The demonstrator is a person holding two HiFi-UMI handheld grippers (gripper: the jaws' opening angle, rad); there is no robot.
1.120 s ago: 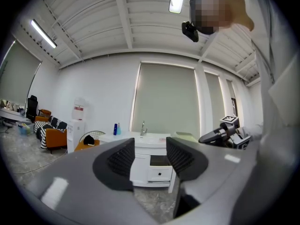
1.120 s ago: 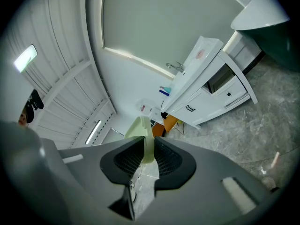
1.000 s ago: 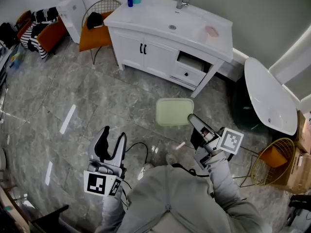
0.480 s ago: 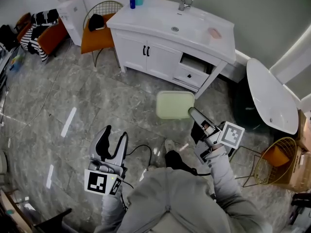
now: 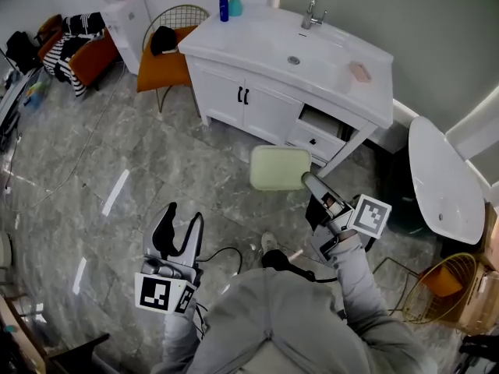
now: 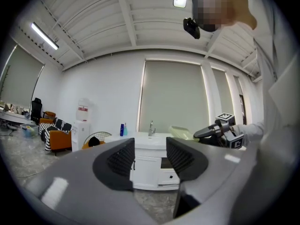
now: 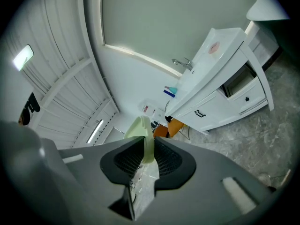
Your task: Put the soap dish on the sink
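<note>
One soap dish (image 5: 279, 167) in the right gripper (image 5: 306, 181), left gripper (image 5: 181, 220) empty.

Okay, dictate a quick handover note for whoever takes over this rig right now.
Left tool: open, empty, held low over the floor.
Right tool: shut on the edge of the pale green soap dish, in the air in front of the vanity.
Sink: white top ahead, with a pink bar on its right part.
Done: dish in grasp.
Left: carry it over, set it on the sink top, release.
</note>
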